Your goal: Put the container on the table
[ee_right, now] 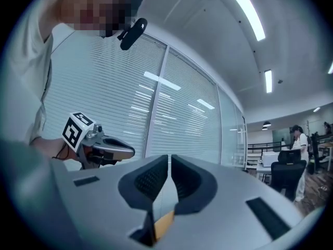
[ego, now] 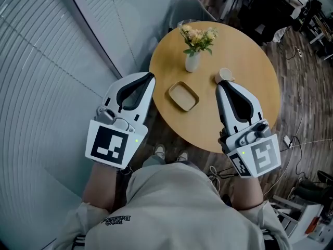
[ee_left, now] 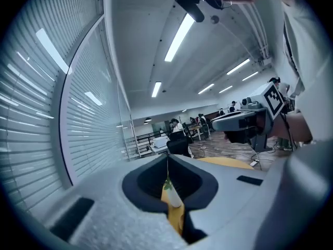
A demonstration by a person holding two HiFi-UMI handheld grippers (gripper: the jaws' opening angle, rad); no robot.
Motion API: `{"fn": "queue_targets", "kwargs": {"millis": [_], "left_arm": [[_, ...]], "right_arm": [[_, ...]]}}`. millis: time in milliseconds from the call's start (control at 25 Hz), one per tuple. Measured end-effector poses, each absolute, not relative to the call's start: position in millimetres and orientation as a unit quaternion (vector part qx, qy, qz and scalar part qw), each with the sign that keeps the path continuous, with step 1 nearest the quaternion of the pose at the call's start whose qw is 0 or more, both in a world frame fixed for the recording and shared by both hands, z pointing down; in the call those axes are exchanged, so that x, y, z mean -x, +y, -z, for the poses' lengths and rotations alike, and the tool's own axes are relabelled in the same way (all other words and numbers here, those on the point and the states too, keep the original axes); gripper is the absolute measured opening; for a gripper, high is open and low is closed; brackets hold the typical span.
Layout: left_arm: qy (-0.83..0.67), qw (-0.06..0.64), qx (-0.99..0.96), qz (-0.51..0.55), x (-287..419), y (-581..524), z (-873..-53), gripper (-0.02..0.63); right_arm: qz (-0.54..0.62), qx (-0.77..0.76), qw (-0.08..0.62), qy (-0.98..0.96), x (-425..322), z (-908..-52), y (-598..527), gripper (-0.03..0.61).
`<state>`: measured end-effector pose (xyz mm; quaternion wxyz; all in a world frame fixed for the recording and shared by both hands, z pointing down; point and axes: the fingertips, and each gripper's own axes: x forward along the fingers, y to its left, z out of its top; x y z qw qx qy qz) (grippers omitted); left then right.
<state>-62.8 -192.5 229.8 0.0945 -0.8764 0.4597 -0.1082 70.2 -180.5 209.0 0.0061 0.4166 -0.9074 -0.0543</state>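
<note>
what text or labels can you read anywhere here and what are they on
No text here can be read.
The shirt print: small dark lettering, upside down in the head view, too blurred to read.
The marker cube on the left gripper: black-and-white squares, no letters.
The marker cube on the right gripper: likewise, no letters.

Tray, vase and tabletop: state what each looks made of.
Tray: probably wood or bamboo, matte; warm tan, raised rim.
Vase: likely ceramic, smooth white; could be glass or plastic.
Tabletop: wood or wood-look laminate; even tan, low sheen.
</note>
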Motion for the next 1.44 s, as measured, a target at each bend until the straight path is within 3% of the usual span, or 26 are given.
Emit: {"fn": "queue_targets", "kwargs": {"millis": [680,1440], "left_arm": [[0.421,0.031,0.898,0.126,21.3,-153.1,-273.5,0.023],[0.412,0.026,0.900,0.139,8.8,-154.3,-282.3,0.023]], "right_arm": [[0.025,-0.411,0.042,-0.910,-82.5,-246.2,-157.1,0.037],[0.013,-0.418,0.047,-0.907,-94.6,-257.3,-162.6,0.037]]}}
